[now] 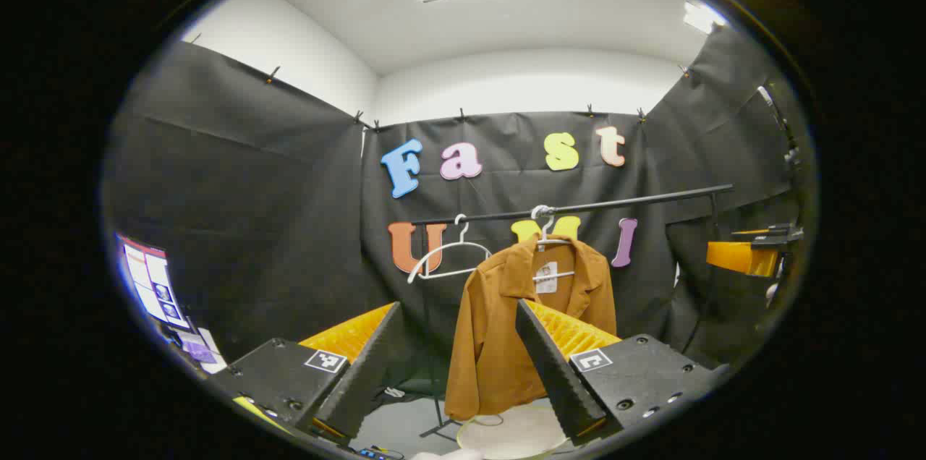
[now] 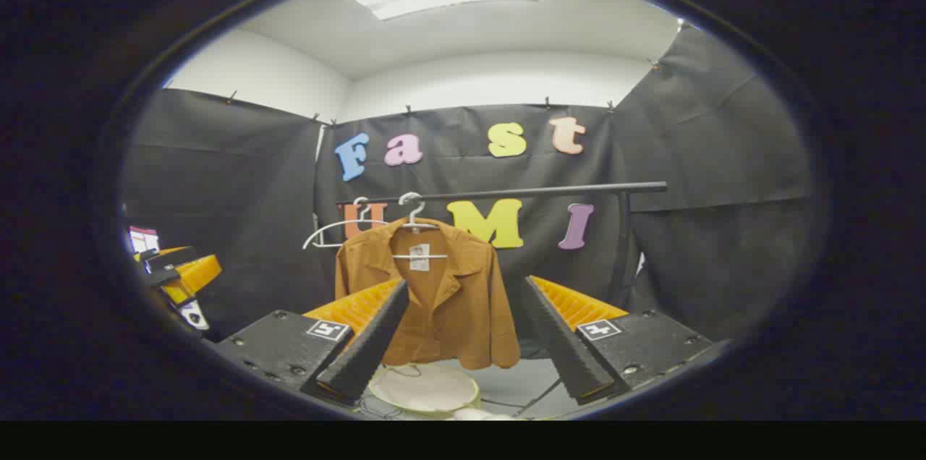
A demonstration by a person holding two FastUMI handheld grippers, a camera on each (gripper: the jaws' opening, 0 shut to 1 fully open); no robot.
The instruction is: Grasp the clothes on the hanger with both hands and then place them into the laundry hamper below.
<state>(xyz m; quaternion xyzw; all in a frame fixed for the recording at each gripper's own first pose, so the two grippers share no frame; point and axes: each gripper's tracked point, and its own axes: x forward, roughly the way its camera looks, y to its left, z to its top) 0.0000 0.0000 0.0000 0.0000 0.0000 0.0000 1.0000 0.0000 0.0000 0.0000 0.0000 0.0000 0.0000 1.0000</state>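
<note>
Hanging from a white wire hanger (image 1: 544, 228) on a black horizontal clothes rail (image 1: 579, 207), a rust-brown collared jacket (image 1: 499, 330) sits just below the centre of the left gripper view, its front open and a small pale label showing inside the neck. A second, empty white hanger (image 1: 448, 254) hangs tilted on the same rail to the left of the jacket. Below the jacket's hem, at the bottom centre of the frame, lies the round pale laundry hamper (image 1: 510, 435), its opening facing up; the hem appears just above its rim.

At the bottom of the left gripper view the left hand-held gripper (image 1: 463, 366) holds its two fingers wide apart with nothing between them, well short of the jacket. At the right edge of that frame, about mid-height, part of the right hand-held gripper (image 1: 752, 250) shows, apart from the rail's end.

In the right gripper view the same jacket (image 2: 441, 301) hangs left of centre from its hanger (image 2: 414, 218), with the empty hanger (image 2: 336, 228) beside it on the left and the rail (image 2: 506, 192) running across the middle of the frame. The hamper (image 2: 423, 388) rests on the grey floor (image 2: 506, 380) at the bottom centre, under the jacket. The right hand-held gripper (image 2: 463, 351) at the bottom of this frame is likewise spread wide and empty, away from the cloth. At the left edge, near mid-height, the left hand-held gripper (image 2: 177, 272) shows; whether its fingers are spread cannot be told from there.
</note>
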